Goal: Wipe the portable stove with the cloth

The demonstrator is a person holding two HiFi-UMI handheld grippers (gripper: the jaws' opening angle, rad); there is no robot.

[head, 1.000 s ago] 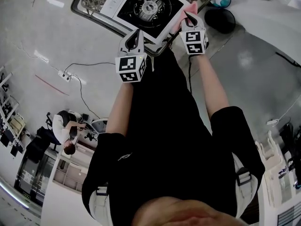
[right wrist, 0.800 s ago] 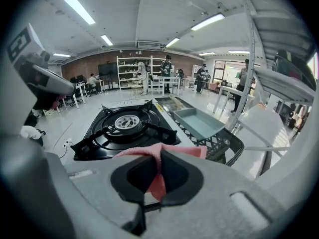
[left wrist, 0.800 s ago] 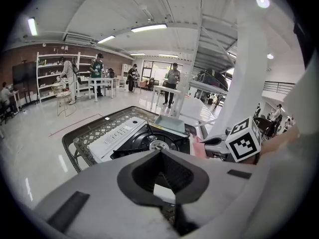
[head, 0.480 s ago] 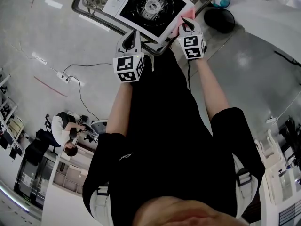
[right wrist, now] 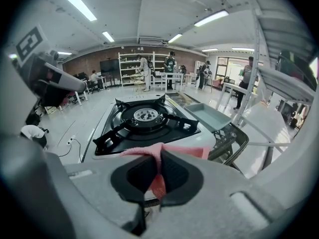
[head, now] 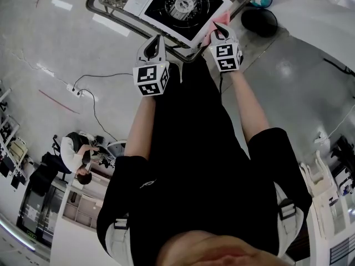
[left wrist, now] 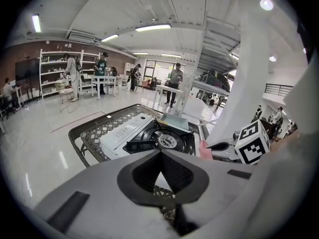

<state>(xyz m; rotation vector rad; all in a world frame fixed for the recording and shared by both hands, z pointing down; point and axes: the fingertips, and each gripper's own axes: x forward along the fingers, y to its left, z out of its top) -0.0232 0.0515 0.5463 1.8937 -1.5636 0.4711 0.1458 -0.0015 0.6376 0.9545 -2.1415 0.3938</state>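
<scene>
Open above stove (right wrist: 172, 133); pan supports (right wrist: 107, 136) rise round burner (right wrist: 146, 115); tray (right wrist: 214, 116) just beside.

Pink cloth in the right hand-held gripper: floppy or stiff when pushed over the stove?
Likely floppy: the cloth folds and sags either side of the right hand-held gripper, shut on it. Probably bunches when pushed. May snag on the raised pan supports of the stove.

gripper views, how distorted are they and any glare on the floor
Left gripper view: strong fisheye, black corners, ceiling lights bowed. Right gripper view: same warp, portable stove and cloth both clear. Head view: bright glare patches on the glossy floor.
</scene>
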